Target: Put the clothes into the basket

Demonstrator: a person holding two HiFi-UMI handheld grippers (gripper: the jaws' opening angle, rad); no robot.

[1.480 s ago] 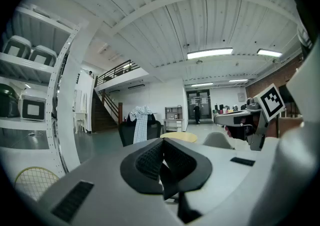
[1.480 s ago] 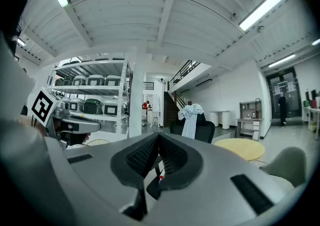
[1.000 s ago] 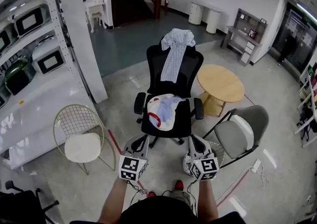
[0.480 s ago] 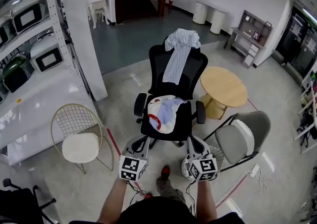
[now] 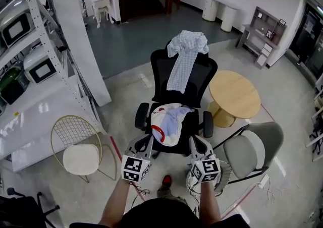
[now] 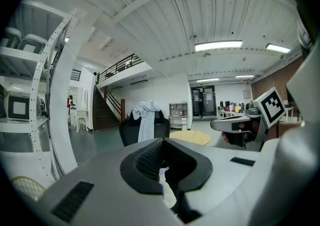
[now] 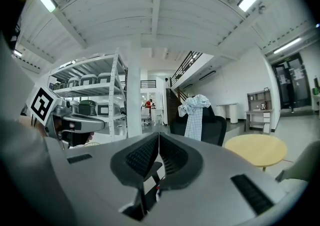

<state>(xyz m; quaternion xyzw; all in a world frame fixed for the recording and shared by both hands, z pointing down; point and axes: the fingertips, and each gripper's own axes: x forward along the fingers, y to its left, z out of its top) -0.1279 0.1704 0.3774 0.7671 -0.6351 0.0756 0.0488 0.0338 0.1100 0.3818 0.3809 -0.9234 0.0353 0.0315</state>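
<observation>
Now the left gripper (image 5: pixel 145 140) and right gripper (image 5: pixel 195 141) are pointing forward, jaws pressed together, empty. The clothes heap (image 5: pixel 169 123) is lying on the office chair (image 5: pixel 199 78) seat just ahead between them, seemingly nearer the left; a checked shirt (image 5: pixel 184 60) is draping the backrest.

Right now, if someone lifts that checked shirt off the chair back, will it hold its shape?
Probably not: the checked shirt hangs limp over the black chair, so it looks floppy and light. Bunched on top, it may snag coming off.

Floor lay open before the office chair (image 5: pixel 202 78); its armrests (image 5: pixel 142 116) hemmed the clothes (image 5: pixel 169 121); a round table (image 5: pixel 234 93) crowded its right.
</observation>
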